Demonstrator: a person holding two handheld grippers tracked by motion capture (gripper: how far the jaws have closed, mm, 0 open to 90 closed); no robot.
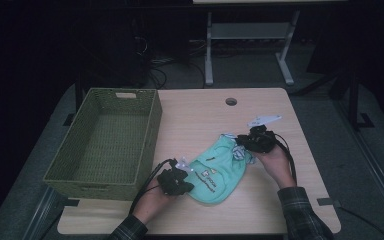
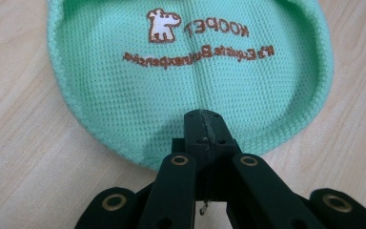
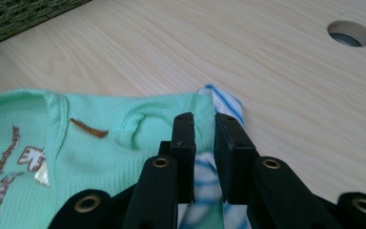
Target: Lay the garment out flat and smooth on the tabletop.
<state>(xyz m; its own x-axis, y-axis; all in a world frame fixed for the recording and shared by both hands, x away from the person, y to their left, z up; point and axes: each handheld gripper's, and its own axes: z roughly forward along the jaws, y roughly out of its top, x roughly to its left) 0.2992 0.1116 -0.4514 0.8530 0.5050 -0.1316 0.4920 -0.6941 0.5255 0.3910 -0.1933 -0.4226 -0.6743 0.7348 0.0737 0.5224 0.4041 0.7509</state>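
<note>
Mint-green knit garment (image 1: 215, 172) lies flat on worktop (image 1: 260, 205), right of green wicker basket (image 1: 107, 142). Brown print, seen upside down in left gripper view: animal logo, word "KOOPET", smaller line below unreadable. Blue-and-white striped lining (image 3: 226, 102) peeks out at far edge. Left gripper (image 2: 205, 126) jaws fully closed, pinching garment's near rounded hem. Right gripper (image 3: 204, 129) jaws stand slightly apart, striped fabric between them; whether pads press it, cannot tell. Round cable hole (image 1: 231, 101) beyond.

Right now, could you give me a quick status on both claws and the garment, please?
Left claw shut on mint garment hem. Right claw slightly parted, blue-striped cloth between its jaws. Wicker basket to the left, nothing in the way.
</note>
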